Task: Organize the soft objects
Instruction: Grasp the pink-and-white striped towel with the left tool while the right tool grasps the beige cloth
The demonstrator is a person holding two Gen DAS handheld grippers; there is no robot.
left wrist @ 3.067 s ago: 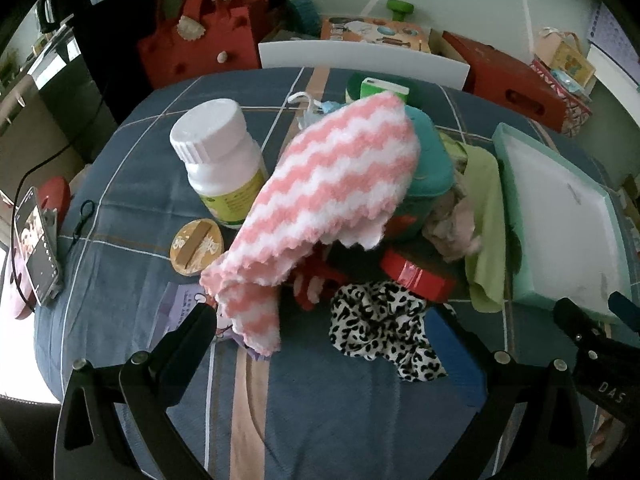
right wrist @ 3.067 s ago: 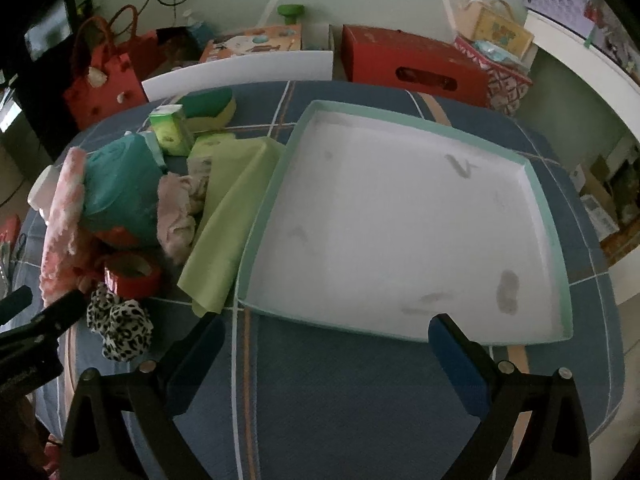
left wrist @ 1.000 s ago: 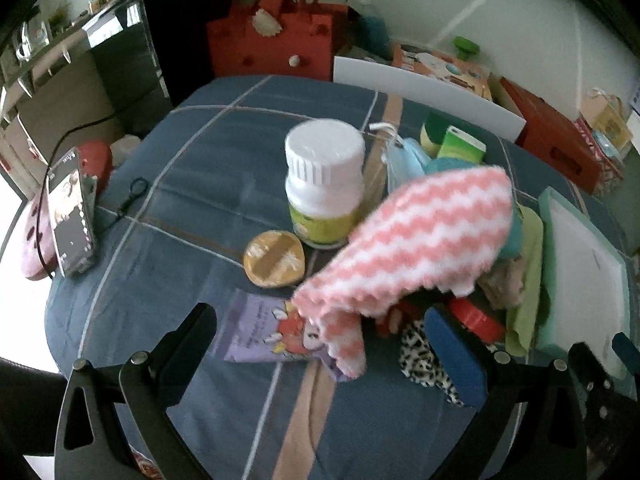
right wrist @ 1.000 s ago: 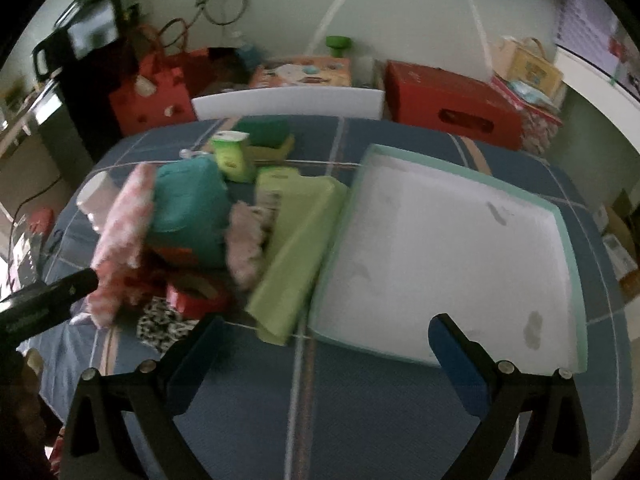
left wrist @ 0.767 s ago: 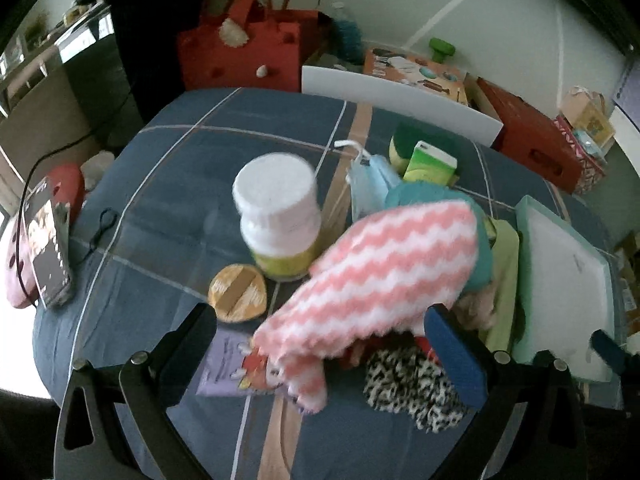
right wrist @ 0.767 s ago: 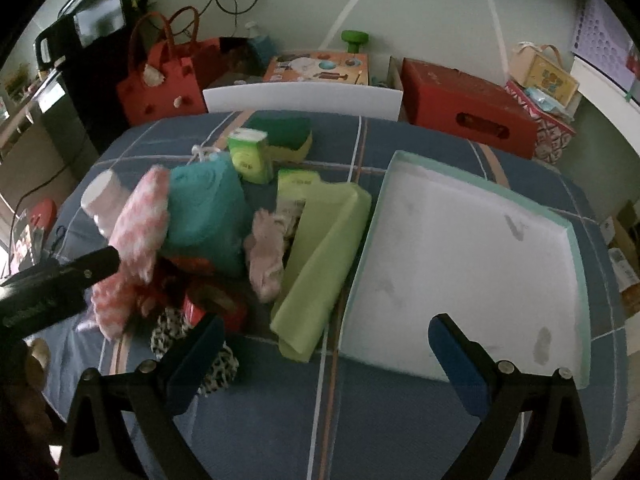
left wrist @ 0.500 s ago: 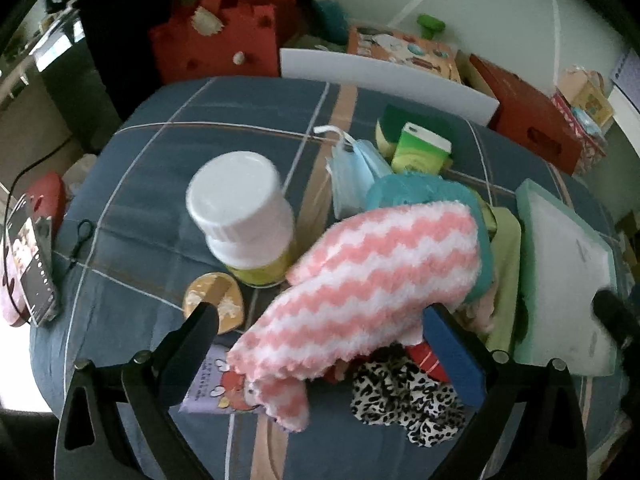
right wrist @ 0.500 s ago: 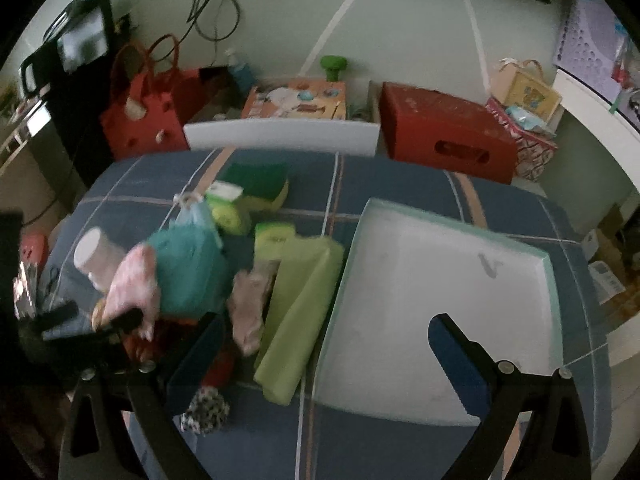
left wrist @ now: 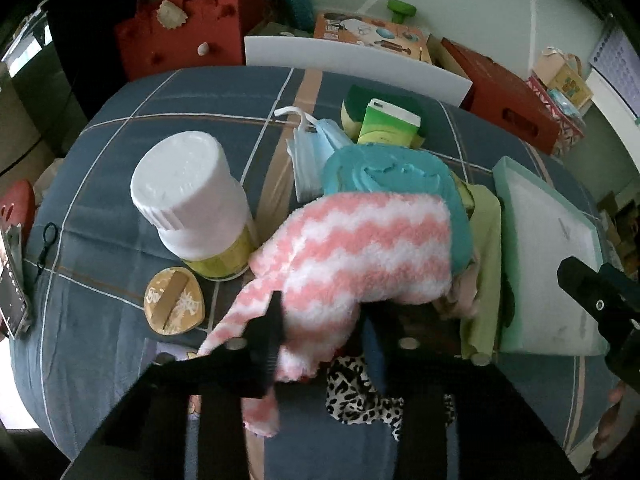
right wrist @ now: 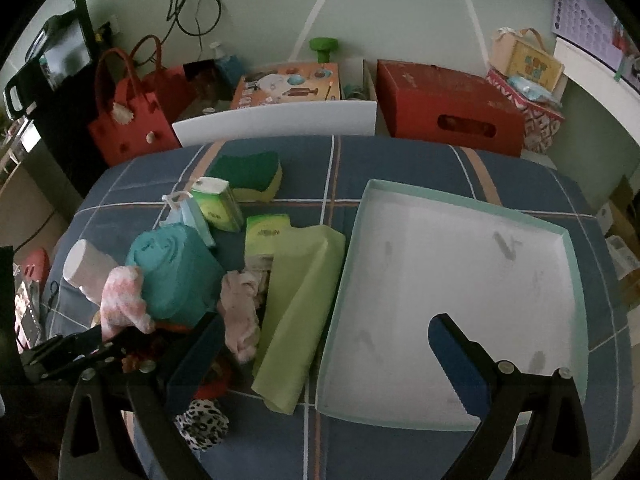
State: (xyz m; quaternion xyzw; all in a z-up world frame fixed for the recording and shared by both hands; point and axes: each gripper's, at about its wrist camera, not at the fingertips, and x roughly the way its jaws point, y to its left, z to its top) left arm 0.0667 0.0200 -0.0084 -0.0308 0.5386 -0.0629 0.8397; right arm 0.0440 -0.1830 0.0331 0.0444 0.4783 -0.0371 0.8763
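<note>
Both views are dim, lit by soft daylight with no hard shadows. In the left wrist view the brightest patch is a blown-out white sliver at the near left edge, and the cap of the white bottle [left wrist: 182, 184] catches a pale sheen. The right wrist view is darker and murkier, with a greyish cast over the white tray [right wrist: 460, 280]. Fisheye bending curves the worktop [left wrist: 192, 108] lines, and black corners ring each frame (heavy vignetting). The pink-and-white cloth [left wrist: 360, 248] looks slightly soft, its near tail smeared. Far clutter is grainy.
</note>
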